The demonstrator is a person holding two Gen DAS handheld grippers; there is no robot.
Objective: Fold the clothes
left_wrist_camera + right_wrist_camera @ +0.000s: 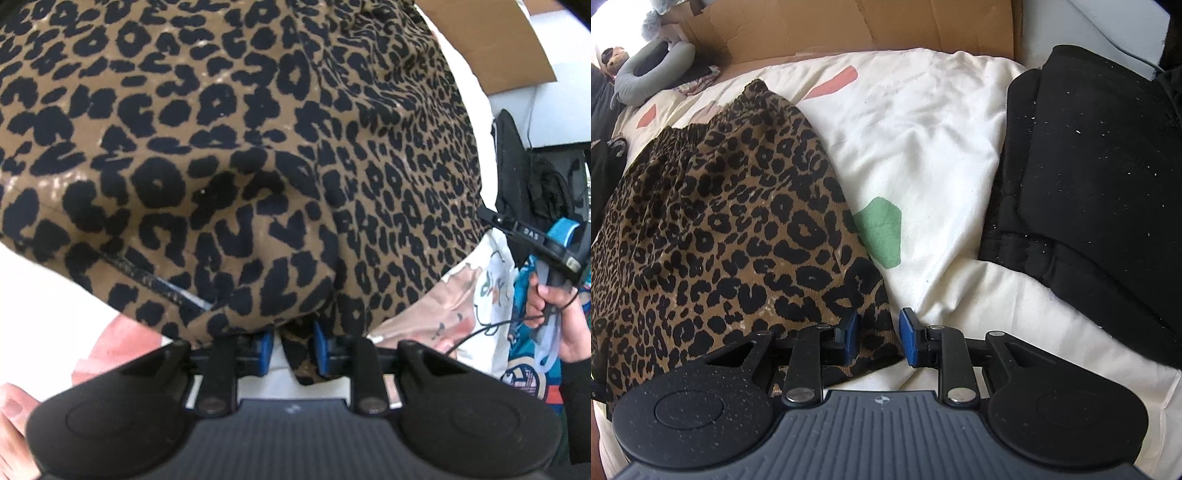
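We look down at a bed w/ a cream cover printed w/ coral and green patches. Behind it stands an opened cardboard box, flaps spread; what's in it we can't tell from here. Along the bed's right side lies a folded black garment, flecked w/ lint, resting on the cover, apart from the print item.

The leopard-print garment lies spread on the left half of the bed, gathered waistband toward the box, hem toward us. In the left wrist view the same fabric fills nearly the whole frame, draped up over the fingers.

At the bed's far left corner sits a grey neck pillow, beside some patterned cloth.

Our right gripper sits at the garment's near right corner: fingers partly spread, the fabric's edge lying between the blue pads, left pad touching cloth, right pad over bare cover. Whether it's actually pinching, we can't tell.

Our left gripper shows fingers w/ a narrow gap, a fold of leopard fabric hanging between them; pads look close to the cloth but a firm pinch isn't clear.

The right hand grips its handle at the left wrist view's right edge.
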